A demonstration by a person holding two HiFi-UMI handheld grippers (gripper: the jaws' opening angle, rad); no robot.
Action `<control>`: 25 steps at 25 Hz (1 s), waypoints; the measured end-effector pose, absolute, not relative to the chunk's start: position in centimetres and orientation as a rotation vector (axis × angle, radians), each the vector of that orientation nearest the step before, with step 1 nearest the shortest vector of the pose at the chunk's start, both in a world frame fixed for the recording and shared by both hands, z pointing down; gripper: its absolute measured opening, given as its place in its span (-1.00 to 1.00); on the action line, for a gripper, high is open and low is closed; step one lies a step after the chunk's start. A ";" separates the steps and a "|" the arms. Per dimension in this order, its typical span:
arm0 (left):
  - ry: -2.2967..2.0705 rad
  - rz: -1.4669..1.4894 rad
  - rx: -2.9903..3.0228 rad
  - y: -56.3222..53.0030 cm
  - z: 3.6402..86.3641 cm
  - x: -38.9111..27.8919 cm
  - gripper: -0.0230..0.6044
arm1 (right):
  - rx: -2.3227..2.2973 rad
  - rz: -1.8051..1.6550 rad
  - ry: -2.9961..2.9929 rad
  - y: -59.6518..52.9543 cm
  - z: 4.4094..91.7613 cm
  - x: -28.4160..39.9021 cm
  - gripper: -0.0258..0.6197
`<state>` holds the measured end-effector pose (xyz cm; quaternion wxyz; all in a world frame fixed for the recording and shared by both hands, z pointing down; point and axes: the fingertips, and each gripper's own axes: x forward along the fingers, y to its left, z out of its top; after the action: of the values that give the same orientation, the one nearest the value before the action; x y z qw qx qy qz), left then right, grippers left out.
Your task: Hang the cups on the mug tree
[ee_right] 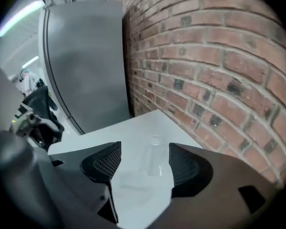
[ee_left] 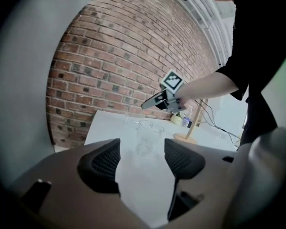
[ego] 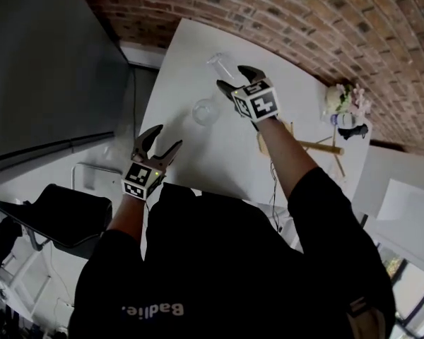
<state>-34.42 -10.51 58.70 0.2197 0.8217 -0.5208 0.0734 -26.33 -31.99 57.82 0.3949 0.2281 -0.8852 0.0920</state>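
Note:
Two clear glass cups stand on the white table [ego: 198, 154]: a near cup [ego: 205, 110] and a far cup [ego: 219, 63]. My right gripper [ego: 232, 78] hovers open just right of the far cup [ee_right: 155, 156], which shows ahead between its jaws, untouched. My left gripper [ego: 167, 138] is open and empty at the table's near left edge. It faces the near cup [ee_left: 145, 135], which stands some way beyond its pads [ee_left: 102, 163]. The wooden mug tree [ego: 318, 145] stands at the right of the table, with no cup visible on it.
A small pot of flowers [ego: 343, 99] sits behind the mug tree near the brick wall [ego: 304, 20]. A cable [ego: 273, 189] runs along the table's right side. A grey cabinet [ego: 49, 62] stands to the left, with a black chair [ego: 56, 214] below it.

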 end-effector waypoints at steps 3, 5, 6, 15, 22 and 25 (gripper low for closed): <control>-1.466 0.172 2.275 -9.5 57.4 -35.2 -0.04 | 0.459 0.163 -2.012 -35.4 61.9 -28.5 0.07; -1.492 0.146 2.281 -9.1 56.4 -36.0 -0.05 | 0.357 0.149 -1.886 -35.6 64.8 -28.9 0.11; -1.512 0.131 2.277 -9.0 55.9 -36.7 -0.05 | 0.328 0.144 -1.830 -35.7 66.1 -28.8 0.13; -1.586 0.073 2.190 -8.7 55.5 -40.8 -0.23 | 0.315 0.178 -1.683 -37.2 69.2 -27.2 0.19; -1.523 0.049 2.258 -10.3 54.3 -39.7 -0.28 | 0.542 0.494 -1.972 -35.9 68.0 -24.2 0.19; -1.478 0.054 2.299 -11.0 53.7 -38.8 -0.29 | 0.635 0.680 -2.031 -34.1 67.4 -21.5 0.19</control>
<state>-38.79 -11.05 53.67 0.2027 0.8236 -0.5294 0.0192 -21.52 -34.10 67.44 0.4383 0.2555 -0.8172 0.2736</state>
